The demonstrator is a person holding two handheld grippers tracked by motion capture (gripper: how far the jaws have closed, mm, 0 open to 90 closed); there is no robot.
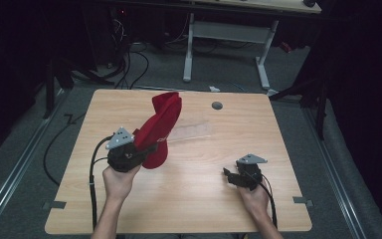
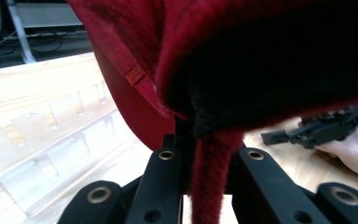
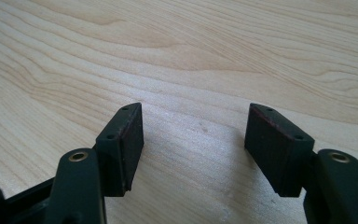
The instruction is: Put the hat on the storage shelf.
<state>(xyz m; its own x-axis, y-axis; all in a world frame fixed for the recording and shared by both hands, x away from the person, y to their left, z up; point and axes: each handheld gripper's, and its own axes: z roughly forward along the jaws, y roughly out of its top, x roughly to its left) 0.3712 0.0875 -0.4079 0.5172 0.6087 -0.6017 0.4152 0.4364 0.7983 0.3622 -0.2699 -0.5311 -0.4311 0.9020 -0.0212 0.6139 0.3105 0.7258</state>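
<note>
We see the left gripper [image 1: 149, 151] at the near left of the wooden table [image 1: 199, 199], and its jaws are clenched on the lower edge of a red knit hat [image 1: 161, 127]. The hat is lifted above the table, left of the middle. Its long axis rises steeply and leans a little to the far right, so the closed top points up and away from us, while the open edge is low at the jaws (in the left gripper view the red fabric [image 2: 205, 186] hangs between the two black jaws). Just beside the hat, on the far right side of it, a clear plastic tray [image 1: 191, 132] lies flat. The right gripper [image 1: 229, 175] is at the near right, close over the bare wood, well apart from the hat; its jaws are released with nothing between them.
</note>
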